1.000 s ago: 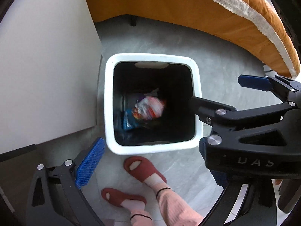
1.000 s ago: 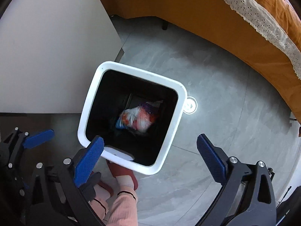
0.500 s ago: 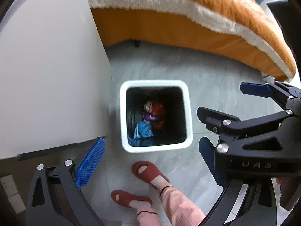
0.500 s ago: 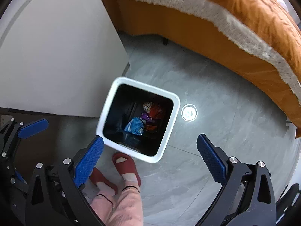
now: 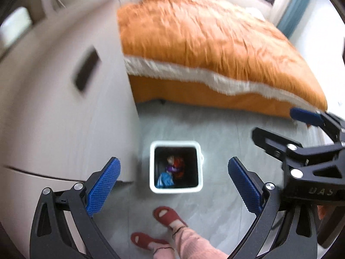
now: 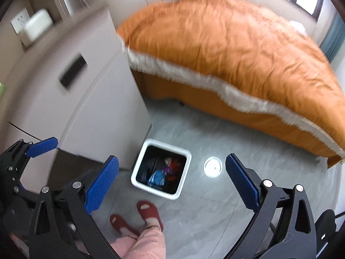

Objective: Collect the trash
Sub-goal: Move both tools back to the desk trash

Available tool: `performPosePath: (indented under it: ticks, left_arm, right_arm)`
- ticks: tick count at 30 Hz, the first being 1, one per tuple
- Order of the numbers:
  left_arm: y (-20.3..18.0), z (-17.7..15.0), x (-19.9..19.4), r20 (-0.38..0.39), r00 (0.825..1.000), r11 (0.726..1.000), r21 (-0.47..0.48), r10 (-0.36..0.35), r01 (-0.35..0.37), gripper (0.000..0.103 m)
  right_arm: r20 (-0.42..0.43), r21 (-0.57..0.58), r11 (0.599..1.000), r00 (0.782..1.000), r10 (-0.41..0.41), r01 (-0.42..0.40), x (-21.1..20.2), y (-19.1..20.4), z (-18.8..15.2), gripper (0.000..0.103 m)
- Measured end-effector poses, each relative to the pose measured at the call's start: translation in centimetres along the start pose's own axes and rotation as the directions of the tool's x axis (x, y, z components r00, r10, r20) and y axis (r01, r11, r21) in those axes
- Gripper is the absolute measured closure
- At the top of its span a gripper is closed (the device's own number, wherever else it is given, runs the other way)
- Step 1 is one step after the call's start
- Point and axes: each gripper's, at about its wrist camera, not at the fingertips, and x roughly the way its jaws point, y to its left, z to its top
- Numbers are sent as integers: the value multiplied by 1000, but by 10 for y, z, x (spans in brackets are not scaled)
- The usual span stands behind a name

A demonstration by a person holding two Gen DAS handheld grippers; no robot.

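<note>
A white square bin (image 5: 200, 168) (image 6: 138, 164) stands on the grey floor far below both grippers. Crumpled wrappers (image 5: 172, 169) (image 6: 163, 171), red, purple and blue, lie in it. My left gripper (image 5: 173, 185) is open and empty, high above the bin. My right gripper (image 6: 171, 183) is open and empty too, also high above it. The right gripper shows at the right of the left wrist view (image 5: 301, 136); the left gripper shows at the left edge of the right wrist view (image 6: 32, 151).
A white cabinet (image 5: 64, 108) (image 6: 86, 99) stands left of the bin. A bed with an orange cover (image 5: 204, 49) (image 6: 237, 49) fills the back. The person's feet in red slippers (image 5: 168, 215) (image 6: 148, 213) stand just before the bin. A round floor fitting (image 6: 212, 166) lies right of the bin.
Both grippers have risen well away from the bin, which now looks much smaller. More of the bed and cabinet top has come into view. Both stay open.
</note>
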Motion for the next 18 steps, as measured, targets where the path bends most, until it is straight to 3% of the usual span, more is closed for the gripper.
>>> performPosePath:
  ticks: [4, 6, 11, 16, 18]
  left_arm:
    - [11, 15, -58, 106, 994, 998, -53, 27, -22, 5]
    - [20, 19, -88, 174, 983, 995, -89, 61, -46, 5]
    - [56, 16, -147, 297, 935, 973, -179, 195, -146, 5]
    - [102, 5, -183, 324, 894, 935, -276, 311, -225, 5]
    - [126, -6, -198, 317, 872, 905, -334, 372, -264, 5]
  right_arm:
    - [119, 23, 1000, 993, 16, -18, -50, 4, 20, 5]
    - [171, 11, 999, 985, 34, -36, -71, 12, 33, 5]
    - [273, -76, 990, 952, 135, -119, -109, 52, 60, 5]
    - [309, -231, 955, 917, 252, -185, -125, 116, 75, 5]
    - [299, -271, 937, 906, 300, -221, -128, 138, 79, 5]
